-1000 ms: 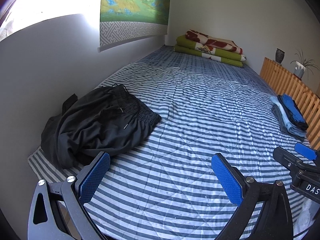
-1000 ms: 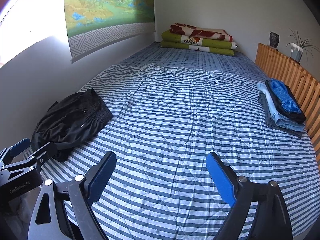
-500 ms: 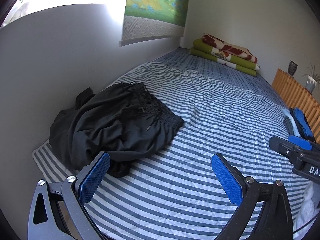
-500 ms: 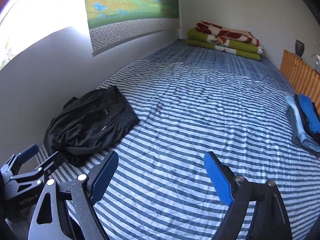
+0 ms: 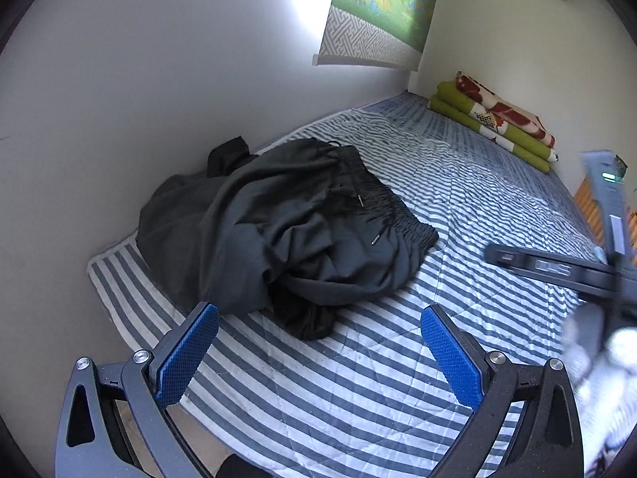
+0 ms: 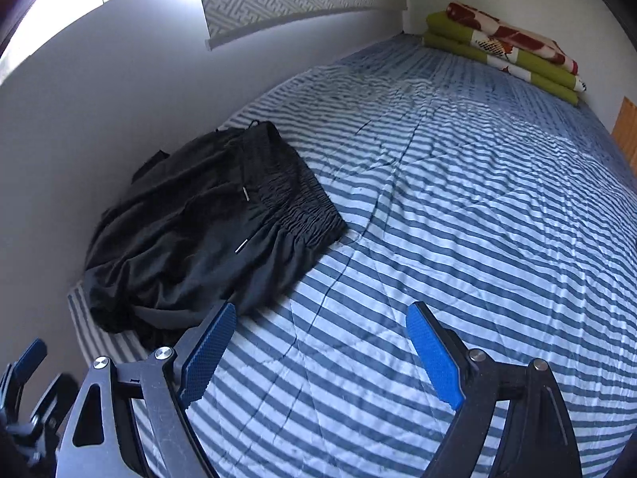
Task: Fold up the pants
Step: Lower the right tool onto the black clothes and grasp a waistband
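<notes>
Crumpled black pants [image 5: 286,231] with an elastic waistband and drawstrings lie in a heap on the striped bed [image 5: 398,378], against the left wall. My left gripper [image 5: 318,342] hovers open just in front of the heap, nothing between its blue pads. In the right wrist view the same pants [image 6: 207,231] lie ahead and to the left. My right gripper [image 6: 318,338] is open and empty, its left finger [image 6: 211,342] near the heap's front edge. The right gripper's body [image 5: 557,271] shows blurred at the right of the left wrist view.
A grey wall [image 5: 139,99] borders the bed on the left, with a wall hanging [image 5: 382,8] above. Folded green and red blankets [image 6: 505,47] lie at the far end. A wooden rail [image 6: 627,131] edges the right side. The left gripper's finger [image 6: 28,358] shows at lower left.
Both grippers swung left and moved closer to the black pants, which now loom larger. The folded clothes at the right have left both views. Jaws stayed open.
</notes>
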Tool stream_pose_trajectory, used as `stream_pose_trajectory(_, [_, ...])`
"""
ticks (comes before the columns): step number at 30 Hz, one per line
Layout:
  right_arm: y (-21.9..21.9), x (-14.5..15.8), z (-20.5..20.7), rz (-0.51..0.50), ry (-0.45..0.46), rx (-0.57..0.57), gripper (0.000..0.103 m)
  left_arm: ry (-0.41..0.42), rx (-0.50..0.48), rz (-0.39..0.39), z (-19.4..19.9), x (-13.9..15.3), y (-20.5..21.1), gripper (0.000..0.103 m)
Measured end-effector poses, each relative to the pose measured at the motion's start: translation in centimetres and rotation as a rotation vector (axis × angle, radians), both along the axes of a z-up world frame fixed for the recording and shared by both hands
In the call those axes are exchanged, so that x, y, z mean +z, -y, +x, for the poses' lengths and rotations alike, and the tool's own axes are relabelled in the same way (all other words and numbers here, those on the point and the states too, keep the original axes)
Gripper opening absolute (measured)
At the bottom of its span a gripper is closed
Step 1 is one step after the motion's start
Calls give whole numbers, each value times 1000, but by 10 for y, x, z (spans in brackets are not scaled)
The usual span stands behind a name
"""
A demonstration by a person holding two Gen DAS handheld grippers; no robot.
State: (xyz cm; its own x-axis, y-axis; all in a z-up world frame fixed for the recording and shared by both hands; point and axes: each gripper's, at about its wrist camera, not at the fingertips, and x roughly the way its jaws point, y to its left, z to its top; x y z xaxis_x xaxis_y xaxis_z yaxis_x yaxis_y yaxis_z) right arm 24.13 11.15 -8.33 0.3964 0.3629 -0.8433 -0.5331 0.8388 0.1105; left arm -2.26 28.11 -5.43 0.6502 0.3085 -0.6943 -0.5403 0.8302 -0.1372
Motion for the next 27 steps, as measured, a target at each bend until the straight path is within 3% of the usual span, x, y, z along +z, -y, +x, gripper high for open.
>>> stream_pose_trajectory(11, [-75, -55, 40, -103, -64, -16, 85, -15, 21, -27, 2, -20, -27, 103])
stream_pose_trajectory(15, [-94, -75, 47, -208, -64, -32, 85, -22, 45, -37, 1, -27, -41, 103])
stream_pose_trajectory(17, [-99, -88, 52, -238, -98, -61, 85, -22, 55, -44, 0, -31, -47, 103])
stream_pose_trajectory(21, [-107, -105, 58, -191, -224, -75, 84, -25, 64, -56, -1, -35, -54, 103])
stream_pose_trajectory(23, [-114, -109, 58, -178, -251, -73, 66, -27, 66, -57, -1, -37, -55, 103])
stream_pose_trajectory(25, [-121, -106, 56, -164, -249, -53, 36, -27, 70, -56, -1, -37, -57, 103])
stream_pose_trajectory(26, [-123, -104, 55, -158, -248, -50, 29, -27, 73, -54, -1, -37, -57, 103])
stream_pose_trajectory(27, [-124, -101, 54, -152, -248, -47, 15, -27, 75, -53, -1, -37, -58, 103])
